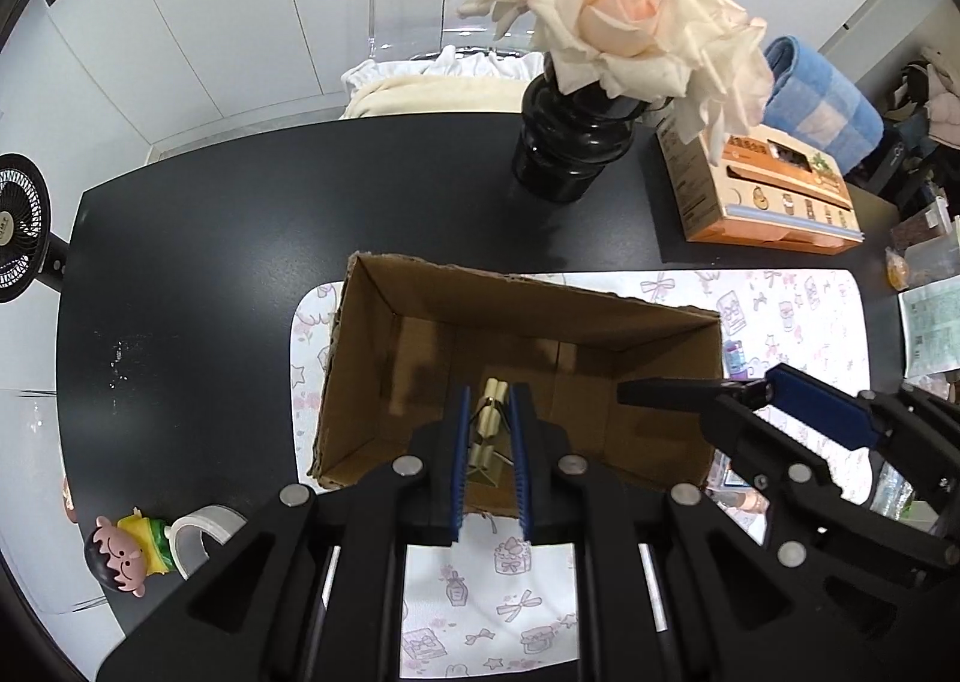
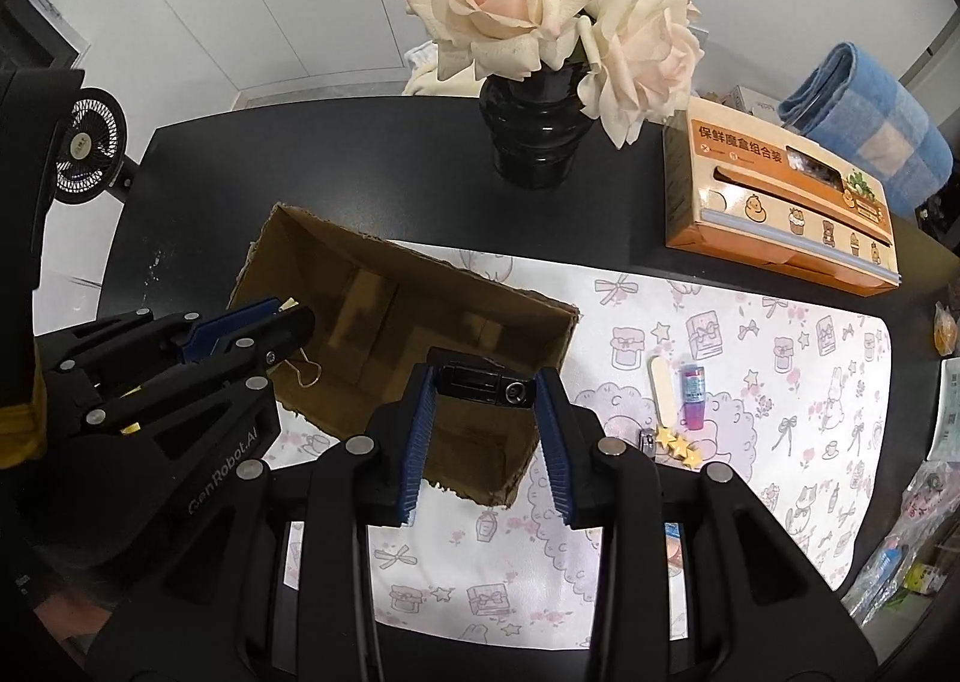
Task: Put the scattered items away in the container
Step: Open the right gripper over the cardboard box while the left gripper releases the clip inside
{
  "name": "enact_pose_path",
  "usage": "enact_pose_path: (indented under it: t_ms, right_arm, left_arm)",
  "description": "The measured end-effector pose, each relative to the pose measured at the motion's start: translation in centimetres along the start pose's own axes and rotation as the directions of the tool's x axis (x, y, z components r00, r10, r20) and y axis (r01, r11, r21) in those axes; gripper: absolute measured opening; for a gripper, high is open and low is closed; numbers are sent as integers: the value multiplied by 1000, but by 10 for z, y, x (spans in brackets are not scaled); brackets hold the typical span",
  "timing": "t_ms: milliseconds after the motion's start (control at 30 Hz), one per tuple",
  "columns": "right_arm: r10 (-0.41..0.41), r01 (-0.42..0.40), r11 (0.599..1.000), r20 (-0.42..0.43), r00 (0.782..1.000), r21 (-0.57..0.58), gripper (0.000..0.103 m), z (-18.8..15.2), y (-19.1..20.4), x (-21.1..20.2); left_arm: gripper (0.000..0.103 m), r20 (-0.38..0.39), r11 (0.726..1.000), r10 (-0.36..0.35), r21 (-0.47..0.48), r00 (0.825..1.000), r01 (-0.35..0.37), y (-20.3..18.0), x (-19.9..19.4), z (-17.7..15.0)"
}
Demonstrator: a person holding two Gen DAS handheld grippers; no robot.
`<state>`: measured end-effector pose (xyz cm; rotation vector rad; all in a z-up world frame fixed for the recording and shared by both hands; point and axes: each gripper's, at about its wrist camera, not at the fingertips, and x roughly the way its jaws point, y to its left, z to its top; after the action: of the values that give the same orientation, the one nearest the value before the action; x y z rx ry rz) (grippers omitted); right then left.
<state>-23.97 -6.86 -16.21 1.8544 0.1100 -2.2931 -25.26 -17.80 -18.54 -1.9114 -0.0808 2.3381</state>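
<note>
Left wrist view: one open cardboard box (image 1: 522, 376) is being shown on a printed mat (image 1: 498, 598), and every place below is being given relative to that box. The left gripper (image 1: 491, 424) is being held over the box's near wall, its two blue-padded fingers being pressed onto one pale wooden clip-like item (image 1: 487, 430) that is hanging above the box's floor; what exactly the item is cannot be told. The right gripper (image 1: 678, 391) is being seen entering from the right of the box, over its right wall. In the right wrist view the right gripper (image 2: 485, 382) is being kept above the box's (image 2: 396, 316) near right corner, its two fingers being closed on one small black device (image 2: 483, 385) with a round lens-like end. The left gripper (image 2: 294, 316) is being seen there over the box's left part, with a thin wire loop dangling beneath it. To the right of the box, on the mat (image 2: 750, 382), four small things are being left lying: one pale stick (image 2: 659, 385), one purple tube (image 2: 692, 394), one strip of three yellow stars (image 2: 678, 446) and one small metal object (image 2: 645, 437) that cannot be identified. Beyond the box, one black vase (image 2: 534, 138) with pale roses is being displayed, and further right one orange carton (image 2: 780, 208). To the near left of the box, one cartoon figure (image 1: 123, 553) beside one roll of clear tape (image 1: 201, 532) is being shown.
</note>
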Motion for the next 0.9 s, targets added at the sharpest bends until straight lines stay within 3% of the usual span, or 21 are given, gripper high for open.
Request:
enact_pose_path:
  t_ms: [200, 267, 333, 433, 533, 567, 900]
  right_arm:
    - [3, -3, 1000, 3, 1000, 31, 35, 2, -4, 7]
    - [4, -5, 999, 6, 1000, 35, 39, 3, -5, 8]
    - [-1, 1, 999, 5, 1000, 37, 43, 4, -5, 7]
    - [-28, 27, 999, 12, 1000, 44, 65, 4, -10, 4]
    - [-40, 39, 998, 26, 999, 49, 92, 4, -17, -1]
    - [-45, 44, 998, 23, 999, 46, 96, 4, -18, -1]
    - [-76, 74, 995, 27, 997, 59, 103, -8, -27, -23]
  left_arm:
    - [18, 21, 999, 48, 18, 999, -48, 4, -2, 2]
    - [61, 31, 998, 58, 15, 998, -59, 6, -4, 2]
    - [69, 39, 998, 65, 4, 997, -65, 10, -6, 2]
    - [79, 41, 998, 66, 0, 997, -66, 12, -10, 2]
    - [82, 43, 998, 67, -4, 997, -67, 15, -14, 2]
    - [83, 44, 998, 68, -6, 997, -68, 16, -15, 2]
    - [84, 54, 998, 51, -23, 997, -50, 13, -37, -8]
